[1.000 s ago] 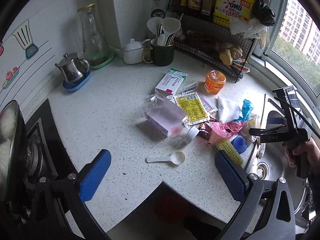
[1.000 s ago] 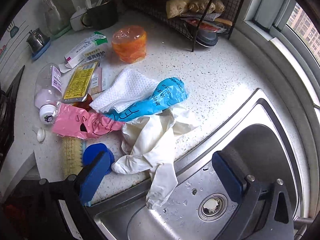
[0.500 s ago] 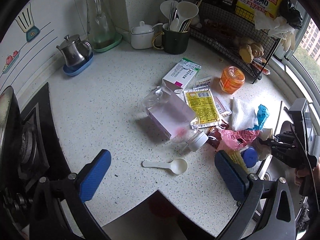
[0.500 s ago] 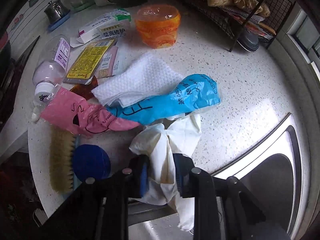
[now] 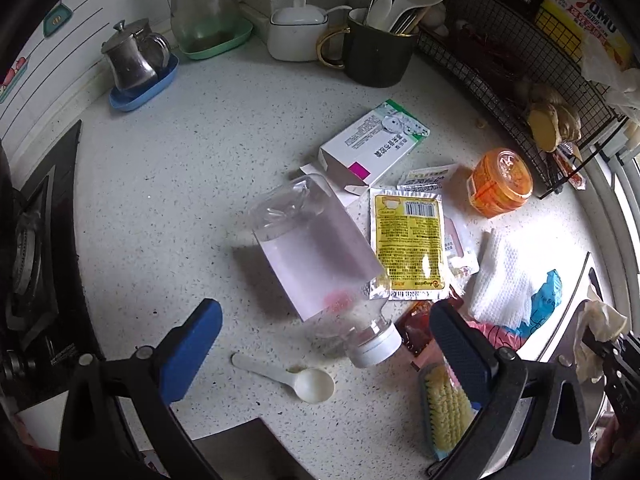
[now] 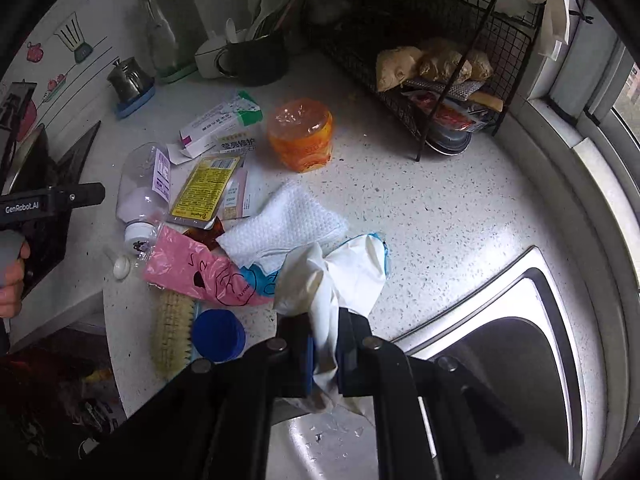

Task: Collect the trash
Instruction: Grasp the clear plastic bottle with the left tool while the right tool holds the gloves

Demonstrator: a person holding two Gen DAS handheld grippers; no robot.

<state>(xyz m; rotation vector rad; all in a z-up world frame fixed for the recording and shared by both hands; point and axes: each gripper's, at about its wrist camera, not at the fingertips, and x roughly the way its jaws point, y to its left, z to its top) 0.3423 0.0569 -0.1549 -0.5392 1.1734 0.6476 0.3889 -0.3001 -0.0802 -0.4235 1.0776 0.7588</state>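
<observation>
Trash lies heaped on the speckled counter [image 5: 192, 168]. It includes a clear plastic bottle [image 5: 316, 252] on its side, a white spoon [image 5: 296, 380], a yellow sachet [image 5: 408, 244], a medicine box [image 5: 372, 144], an orange jar [image 5: 500, 182], a white paper towel [image 6: 284, 224], a pink bag [image 6: 200, 272] and a blue wrapper [image 5: 546, 296]. My left gripper [image 5: 320, 320] hangs open over the bottle's cap and the spoon, holding nothing. My right gripper [image 6: 326, 320] is shut on a crumpled white rubber glove [image 6: 340, 272], raised off the counter by the sink's edge.
A steel sink [image 6: 500, 360] lies at the right and a gas stove [image 5: 32, 240] at the left. A wire rack [image 6: 400, 40], a utensil mug [image 5: 378, 56], a steel pot [image 5: 132, 60] and a glass carafe [image 5: 200, 0] line the back. A brush [image 6: 172, 328] and a blue lid [image 6: 218, 334] sit near the front edge.
My right gripper closed on the white glove and lifted it off the counter. My left gripper came down and closer over the bottle and spoon, still open.
</observation>
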